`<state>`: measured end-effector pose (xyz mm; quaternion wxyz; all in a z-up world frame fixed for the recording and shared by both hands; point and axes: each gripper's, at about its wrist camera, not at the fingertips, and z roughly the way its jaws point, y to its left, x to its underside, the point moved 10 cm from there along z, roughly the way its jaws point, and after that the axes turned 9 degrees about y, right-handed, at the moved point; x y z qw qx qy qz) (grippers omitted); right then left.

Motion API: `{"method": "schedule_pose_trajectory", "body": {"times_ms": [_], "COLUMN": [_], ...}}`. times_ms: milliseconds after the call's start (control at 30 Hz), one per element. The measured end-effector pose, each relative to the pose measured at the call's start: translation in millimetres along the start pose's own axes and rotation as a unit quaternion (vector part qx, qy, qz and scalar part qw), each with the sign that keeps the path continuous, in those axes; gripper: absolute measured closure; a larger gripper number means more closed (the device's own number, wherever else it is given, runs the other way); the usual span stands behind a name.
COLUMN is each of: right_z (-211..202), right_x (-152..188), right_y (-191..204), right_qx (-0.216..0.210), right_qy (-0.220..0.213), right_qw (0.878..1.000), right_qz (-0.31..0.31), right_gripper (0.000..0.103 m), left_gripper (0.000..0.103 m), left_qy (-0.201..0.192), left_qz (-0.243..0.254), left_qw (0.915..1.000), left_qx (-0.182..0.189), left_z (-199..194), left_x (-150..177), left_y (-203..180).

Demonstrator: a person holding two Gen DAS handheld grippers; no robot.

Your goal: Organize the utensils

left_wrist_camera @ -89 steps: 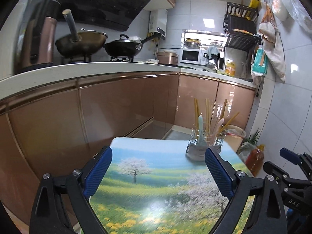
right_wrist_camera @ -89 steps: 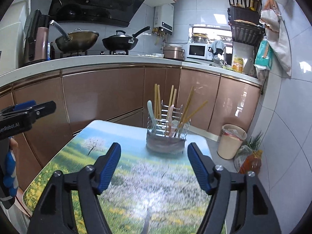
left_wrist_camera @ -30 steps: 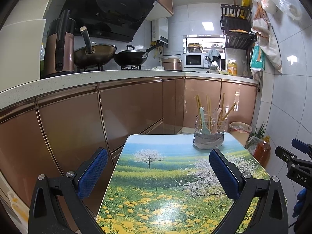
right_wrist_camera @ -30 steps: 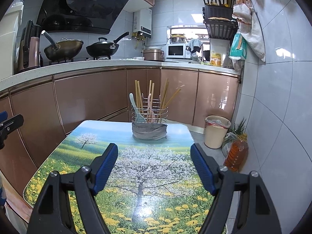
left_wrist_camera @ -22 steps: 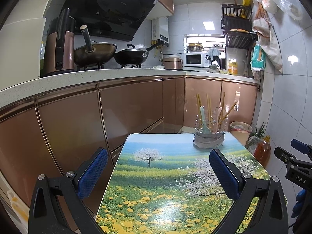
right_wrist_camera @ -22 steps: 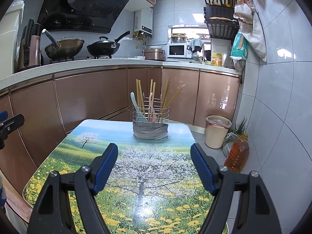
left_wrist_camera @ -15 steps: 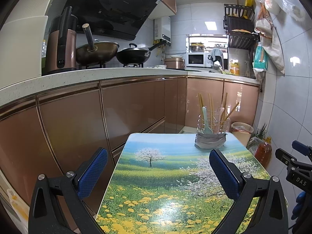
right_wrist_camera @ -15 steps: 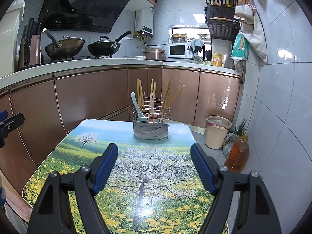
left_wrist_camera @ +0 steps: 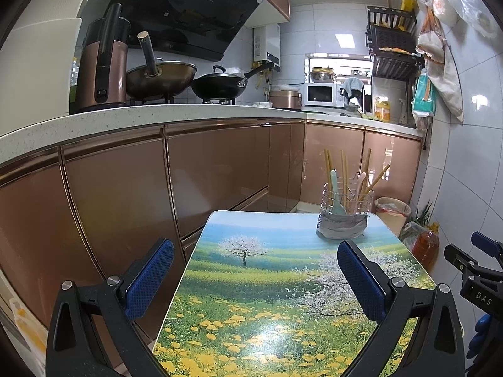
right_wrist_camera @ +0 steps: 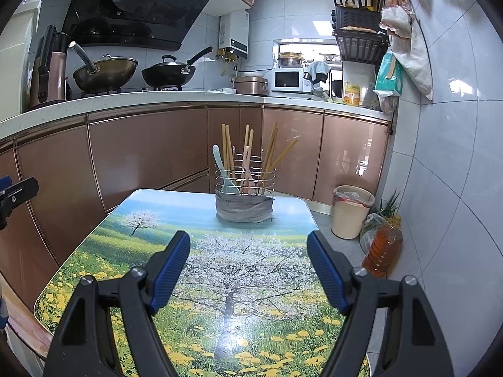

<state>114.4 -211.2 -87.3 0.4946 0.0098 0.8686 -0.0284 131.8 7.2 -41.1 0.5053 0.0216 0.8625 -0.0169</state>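
Left hand-held gripper (left_wrist_camera: 255, 268): jaws spread wide, nothing btwn them. Black plastic arms w/ silver pivot screws, blue pads (left_wrist_camera: 150, 275) w/ fine dotted grip texture. It hangs over the near-left part of the counter (left_wrist_camera: 220, 298), a small rectangular top w/ rounded corners and a glossy printed skin: blossom trees, green meadow, yellow flowers, glare spot near the front.

Right hand-held gripper (right_wrist_camera: 248, 267): also spread, empty, same black frame; its blue pads (right_wrist_camera: 327, 275) look ribbed. It sits over the near-middle of that counter, pointing at the holder. In the left view its black clamp body shows at the right edge, marked "DAS".

Utensil holder (right_wrist_camera: 243, 185): round chrome wire basket, horizontal rings on thin uprights, lower part wrapped in crumpled grey material. Stands upright at the far edge of the counter, right of centre, well apart from both grippers. Inside: several bamboo chopsticks (right_wrist_camera: 227, 150), pale tan, straight, some upright and some leaning out to the right; a pale mint spoon (right_wrist_camera: 221, 169), smooth, handle up, on the left side; a pinkish spoon (right_wrist_camera: 246, 169) near the middle.

Beyond: glossy copper-pink cabinet doors (right_wrist_camera: 147, 154) under a speckled white worktop; two dark woks (right_wrist_camera: 107, 72) on the hob; white microwave (right_wrist_camera: 287, 80). On the grey floor, right of the counter: cream bin (right_wrist_camera: 352, 210) w/ liner, amber oil bottle (right_wrist_camera: 382, 248).
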Motion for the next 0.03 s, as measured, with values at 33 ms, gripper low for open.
{"method": "schedule_pose_trajectory", "body": {"times_ms": [33], "right_z": [0.4], "right_x": [0.2], "right_y": [-0.1], "right_qx": [0.001], "right_qy": [0.0], "right_qw": [1.0], "right_qz": [0.001], "right_gripper": [0.027], "left_gripper": [0.001], "left_qy": [0.001], "left_qz": [0.0], "left_qw": [1.0], "left_qx": [0.001], "left_z": [0.3], "left_x": [0.3], "left_y": [-0.4]}}
